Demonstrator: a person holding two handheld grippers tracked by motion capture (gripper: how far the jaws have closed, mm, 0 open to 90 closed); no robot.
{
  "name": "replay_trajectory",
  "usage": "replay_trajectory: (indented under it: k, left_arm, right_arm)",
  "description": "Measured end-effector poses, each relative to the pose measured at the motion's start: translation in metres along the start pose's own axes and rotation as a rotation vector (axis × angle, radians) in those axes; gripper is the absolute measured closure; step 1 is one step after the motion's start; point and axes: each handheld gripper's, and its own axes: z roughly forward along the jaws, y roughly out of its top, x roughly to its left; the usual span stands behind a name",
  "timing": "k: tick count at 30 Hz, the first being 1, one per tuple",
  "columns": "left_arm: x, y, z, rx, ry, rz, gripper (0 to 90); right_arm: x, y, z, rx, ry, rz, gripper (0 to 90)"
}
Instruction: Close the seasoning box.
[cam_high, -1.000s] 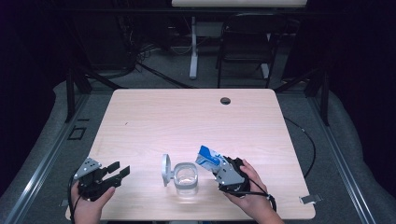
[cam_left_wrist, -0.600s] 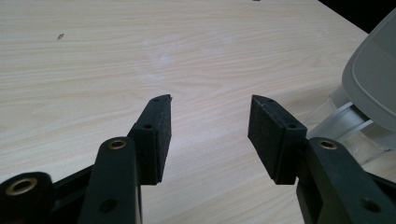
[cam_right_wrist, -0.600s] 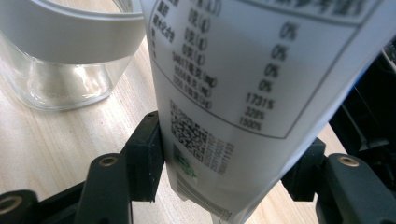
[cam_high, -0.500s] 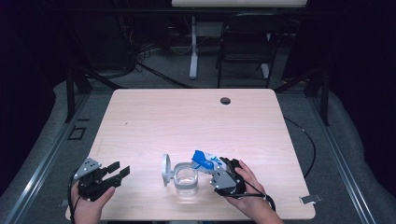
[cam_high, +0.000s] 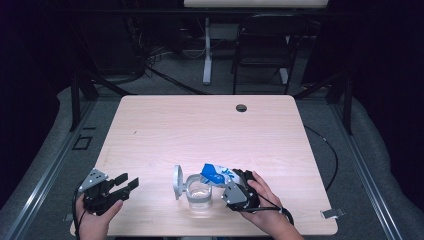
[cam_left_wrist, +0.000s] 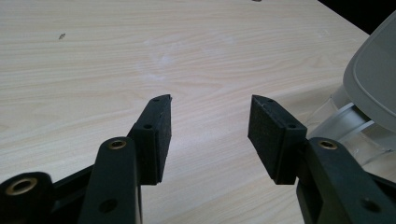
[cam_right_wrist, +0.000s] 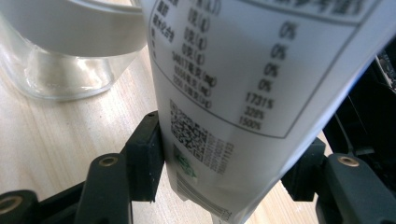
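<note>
**Packet tipped toward the jar mouth**

At the near edge of the pale wooden table (cam_high: 280, 130), your clear glass jar (cam_high: 199, 192) stands upright with its white hinged lid (cam_high: 177, 181) swung open to its left. Your right gripper (cam_high: 231, 181) clamps its fingers (cam_right_wrist: 144, 154) on the white-and-blue printed packet (cam_high: 216, 174), whose long axis slants up and leftward over the jar's rim. Judging by that tilt, pouring comes next: the mouth lies just left of the packet's top. Your left gripper (cam_high: 126, 184) rests well left, fingers (cam_left_wrist: 159, 135) spread, empty.
</note>
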Motion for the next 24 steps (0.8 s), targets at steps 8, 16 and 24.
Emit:
replay_trajectory:
  k: [8,16,24]
  left_arm:
    - [-0.0001,0.0002,0.0,0.0,0.0,0.001,49.9]
    - [0.0006,0.0005,-0.0009,0.0,-0.001,0.002,50.0]
    - [0.0005,0.0007,-0.0013,-0.002,-0.001,0.001,50.0]
  right_arm:
    - [-0.0016,0.0037,-0.0018,0.012,-0.002,-0.051,41.4]
    - [-0.0015,0.0064,-0.002,0.033,-0.004,-0.099,41.4]
    - [0.0012,0.0069,0.0004,0.04,-0.001,-0.12,41.4]
